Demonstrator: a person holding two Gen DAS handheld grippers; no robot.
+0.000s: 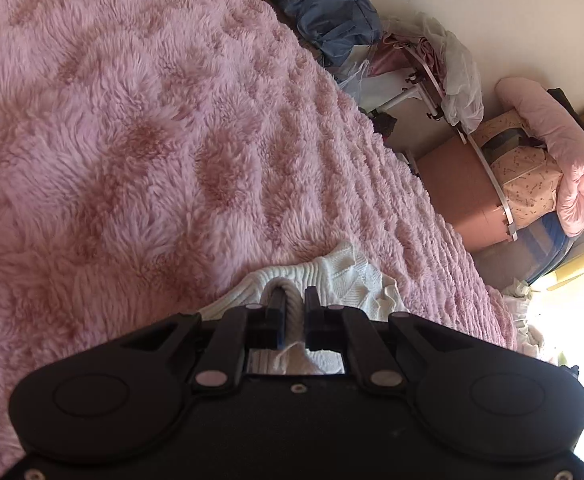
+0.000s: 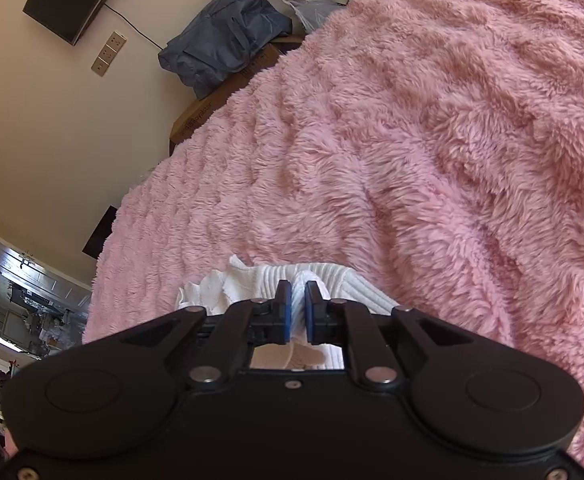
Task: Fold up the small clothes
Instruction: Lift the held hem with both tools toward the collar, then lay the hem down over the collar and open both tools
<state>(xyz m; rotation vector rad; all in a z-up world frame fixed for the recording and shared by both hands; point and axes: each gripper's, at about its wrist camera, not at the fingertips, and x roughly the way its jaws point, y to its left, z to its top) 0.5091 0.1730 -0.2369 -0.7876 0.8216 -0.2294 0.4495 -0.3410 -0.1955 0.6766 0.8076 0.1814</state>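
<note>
A small white knitted garment [image 1: 343,276] lies on the fluffy pink blanket [image 1: 152,128] of a bed. My left gripper [image 1: 295,294] is shut on a bunched fold of its ribbed white fabric, which rises between the two black fingers. In the right wrist view the same white garment [image 2: 252,284] shows its ribbed and frilled edge on the pink blanket [image 2: 431,140]. My right gripper [image 2: 298,286] is shut on a pinch of that white fabric between its blue pads. Most of the garment is hidden under both gripper bodies.
The bed's edge runs past a blue bag [image 1: 323,12], a plastic-covered rack [image 1: 447,76], a pink box [image 1: 463,196] and a chair with pink bedding [image 1: 559,160]. In the right wrist view a cardboard box [image 2: 220,108], blue bag [image 2: 224,36] and wall [image 2: 52,140] flank the bed.
</note>
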